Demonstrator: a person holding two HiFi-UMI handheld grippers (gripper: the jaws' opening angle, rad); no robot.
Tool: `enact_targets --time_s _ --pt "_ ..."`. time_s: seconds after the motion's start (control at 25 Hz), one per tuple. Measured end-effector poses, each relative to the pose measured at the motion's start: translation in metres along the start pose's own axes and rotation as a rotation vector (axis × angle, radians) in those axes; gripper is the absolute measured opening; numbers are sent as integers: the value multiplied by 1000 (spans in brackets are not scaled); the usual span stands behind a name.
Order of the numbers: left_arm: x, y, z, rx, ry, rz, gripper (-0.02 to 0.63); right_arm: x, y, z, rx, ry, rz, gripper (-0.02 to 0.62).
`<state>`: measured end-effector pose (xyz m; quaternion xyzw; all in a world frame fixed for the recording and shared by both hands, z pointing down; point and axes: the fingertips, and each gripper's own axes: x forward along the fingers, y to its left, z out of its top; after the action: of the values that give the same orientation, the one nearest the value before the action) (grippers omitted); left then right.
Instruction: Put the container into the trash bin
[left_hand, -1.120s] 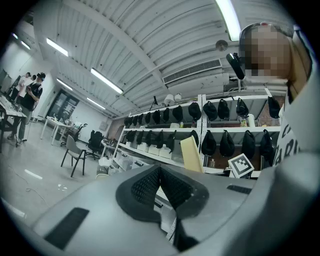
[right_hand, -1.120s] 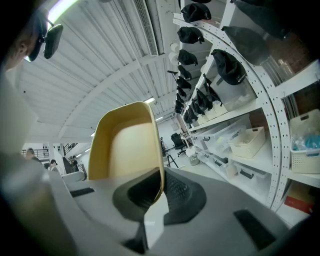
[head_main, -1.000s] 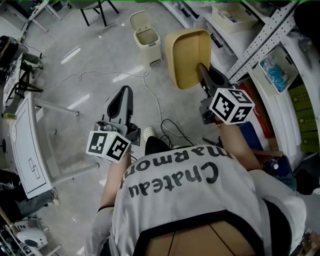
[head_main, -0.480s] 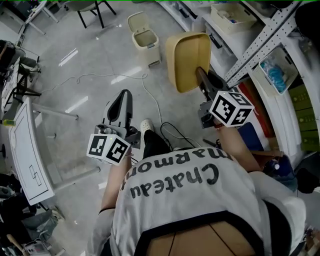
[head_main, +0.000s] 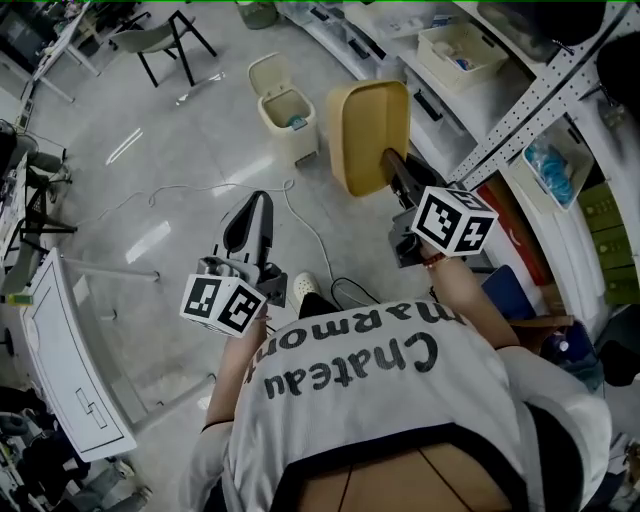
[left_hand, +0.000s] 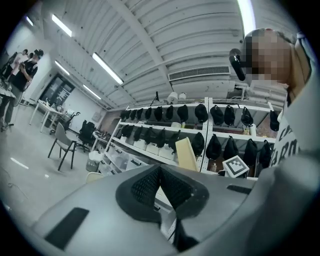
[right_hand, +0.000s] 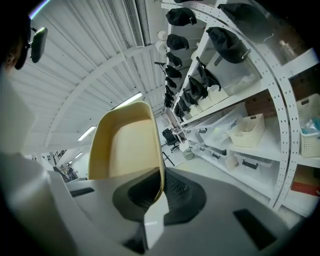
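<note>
A cream trash bin (head_main: 288, 112) stands on the floor ahead with its lid (head_main: 264, 73) tipped up and something blue inside. My right gripper (head_main: 387, 162) is shut on the rim of a pale yellow container (head_main: 368, 132), which it holds up on edge to the right of the bin. In the right gripper view the container's (right_hand: 125, 145) rim runs down between the pads of the right gripper (right_hand: 161, 187). My left gripper (head_main: 254, 205) is shut with nothing in it, below and left of the bin. Its ribbed pads (left_hand: 150, 186) meet in the left gripper view.
Metal shelving (head_main: 530, 90) with white boxes (head_main: 455, 48) lines the right side. A chair (head_main: 165, 38) stands at the far left of the bin. A cable (head_main: 200, 190) trails over the floor. A white table (head_main: 60, 370) is at my left. My shoe (head_main: 300, 287) shows below.
The bin and floor have slid down the head view and more of the room ahead shows. Both grippers travelled along, the right one still gripping the container.
</note>
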<state>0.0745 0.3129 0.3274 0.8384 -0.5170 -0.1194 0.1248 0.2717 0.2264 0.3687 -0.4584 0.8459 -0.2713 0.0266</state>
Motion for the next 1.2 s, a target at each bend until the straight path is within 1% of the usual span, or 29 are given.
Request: enact_targets --time_s 0.12,0.32,0.44,0.56,0.76,0.88,1.0,1.2 --pt "16 37 28 15 -19 0 25 38 12 16 7 -20 -2 34" --pt "43 87 69 59 -37 -33 25 91 34 42 24 -71 2 34" --pt "53 117 85 88 -16 -35 25 120 47 49 24 -90 -1 34" --pt "56 144 93 96 2 -27 25 144 55 48 43 -97 -4 34" --pt "55 176 100 68 -27 -36 25 177 66 34 44 -67 -8 34" --pt "54 189 100 52 -26 -34 25 192 71 26 39 -33 -11 34" --pt "50 202 104 38 -39 -37 25 208 80 27 30 -25 -4 34" --pt "44 219 103 12 -51 -19 25 225 94 24 -2 2 16 34"
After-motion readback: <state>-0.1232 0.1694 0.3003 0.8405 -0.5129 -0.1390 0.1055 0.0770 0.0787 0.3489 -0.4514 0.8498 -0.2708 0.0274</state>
